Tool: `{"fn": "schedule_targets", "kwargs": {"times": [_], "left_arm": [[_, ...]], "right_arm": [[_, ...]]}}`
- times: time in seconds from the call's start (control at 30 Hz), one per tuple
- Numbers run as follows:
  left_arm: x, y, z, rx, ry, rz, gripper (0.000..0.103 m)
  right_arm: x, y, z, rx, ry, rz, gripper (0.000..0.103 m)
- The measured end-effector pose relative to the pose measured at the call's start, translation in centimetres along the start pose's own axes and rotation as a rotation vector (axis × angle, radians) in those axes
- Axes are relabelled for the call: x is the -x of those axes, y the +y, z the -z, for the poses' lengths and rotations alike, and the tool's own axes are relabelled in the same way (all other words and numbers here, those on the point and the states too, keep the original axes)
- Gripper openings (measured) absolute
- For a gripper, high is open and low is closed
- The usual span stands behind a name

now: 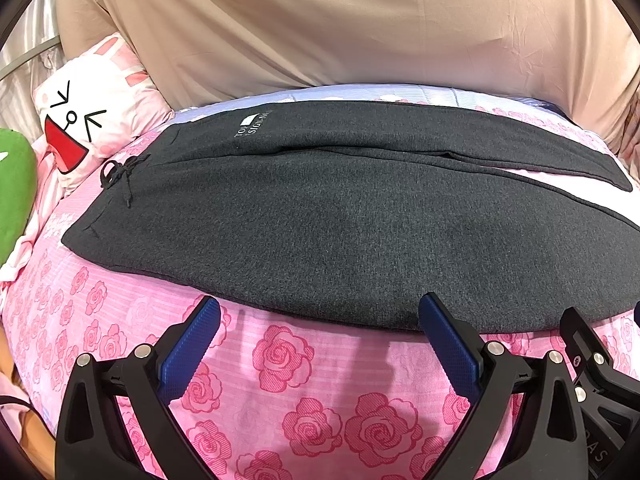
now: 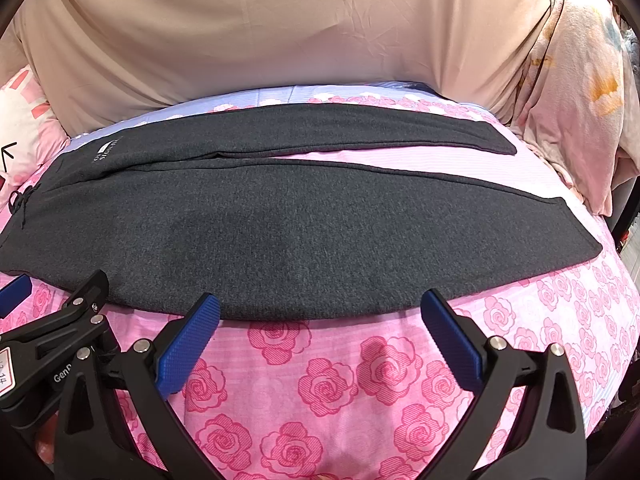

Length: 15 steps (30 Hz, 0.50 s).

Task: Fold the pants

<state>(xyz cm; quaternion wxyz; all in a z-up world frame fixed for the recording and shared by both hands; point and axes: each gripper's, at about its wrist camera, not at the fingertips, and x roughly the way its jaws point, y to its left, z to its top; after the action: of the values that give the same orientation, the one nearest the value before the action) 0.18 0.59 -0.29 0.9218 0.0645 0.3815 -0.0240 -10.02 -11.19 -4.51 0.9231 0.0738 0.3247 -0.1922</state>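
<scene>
Your left gripper [image 1: 320, 322] and right gripper [image 2: 320, 318] both hover with jaws spread wide, empty, just short of the near edge of the dark grey knit pants [image 1: 340, 232]. The pants lie flat across the pink rose-print bedsheet [image 1: 280, 400], legs slightly parted, drawstring waist toward your left.

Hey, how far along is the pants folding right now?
Done: the pants lie spread flat on the rose bedsheet, legs apart, drawstring at the waist end. No fold shows yet.

In hand: nothing. The left tool and right tool are both open, at the near edge of the near leg, not gripping cloth.

Left: grip that edge, bring one leg over the other, then fold along the length.
</scene>
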Motion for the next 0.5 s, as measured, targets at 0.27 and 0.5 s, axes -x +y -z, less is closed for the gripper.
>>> {"fn": "schedule_targets", "kwargs": {"times": [0.27,0.5], "left_arm": [[-0.02,-0.02,0.02,0.000,0.001,-0.001,0.097],[-0.03,0.04,0.12,0.000,0.002,-0.002,0.097]], "right_arm": [[-0.01,-0.02,0.00,0.001,0.002,0.000,0.098],[-0.07,-0.08,0.01,0.000,0.005,-0.003,0.098]]}}
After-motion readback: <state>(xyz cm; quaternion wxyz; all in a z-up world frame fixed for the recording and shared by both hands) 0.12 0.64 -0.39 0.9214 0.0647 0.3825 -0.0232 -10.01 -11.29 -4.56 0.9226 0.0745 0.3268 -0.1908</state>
